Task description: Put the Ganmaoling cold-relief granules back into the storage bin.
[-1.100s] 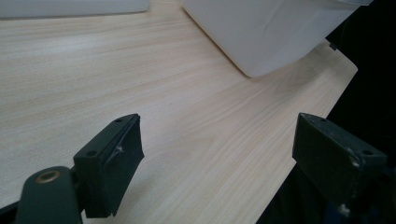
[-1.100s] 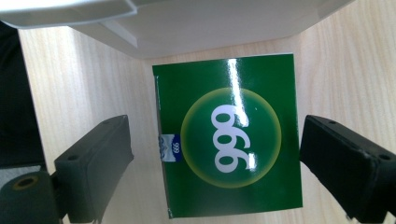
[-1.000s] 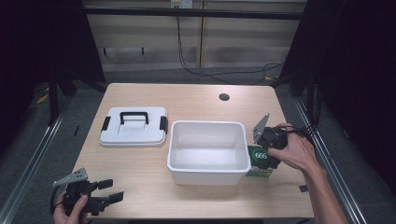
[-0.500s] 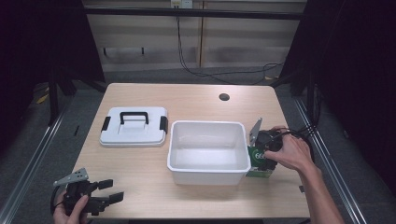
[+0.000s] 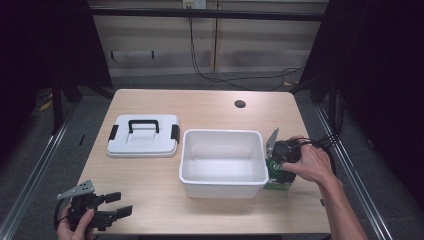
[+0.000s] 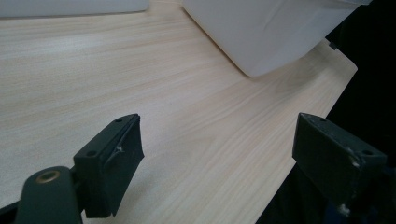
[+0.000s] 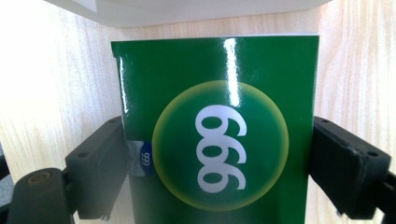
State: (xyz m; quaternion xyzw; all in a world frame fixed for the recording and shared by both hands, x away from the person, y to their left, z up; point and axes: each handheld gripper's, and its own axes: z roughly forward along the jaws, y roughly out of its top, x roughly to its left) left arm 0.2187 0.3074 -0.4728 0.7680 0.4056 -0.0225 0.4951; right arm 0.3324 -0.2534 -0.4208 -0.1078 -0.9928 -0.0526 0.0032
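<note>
Green glossy cardboard box [image 7: 219,140] with a yellow-rimmed circle and white digits printed on it sits on the light wooden table [image 5: 210,107], just beside the right wall of the white rectangular plastic tub [image 5: 222,162], and my right gripper [image 5: 278,167] is down on it. In the right gripper view my two black fingers [image 7: 100,163] flank the box, one against each of its side edges, so they are pinching it between them; the printed face is turned toward the camera and the tub's white rim lies just past the box's far edge. My left gripper [image 5: 112,212] hovers at the near left corner of the table, well apart from the tub, with its fingers [image 6: 116,158] spread wide over bare wood and nothing between them. From there the tub's corner shows ahead. A white flat plastic lid with a black handle [image 5: 143,135] lies on the table just left of the tub, apart from it.
</note>
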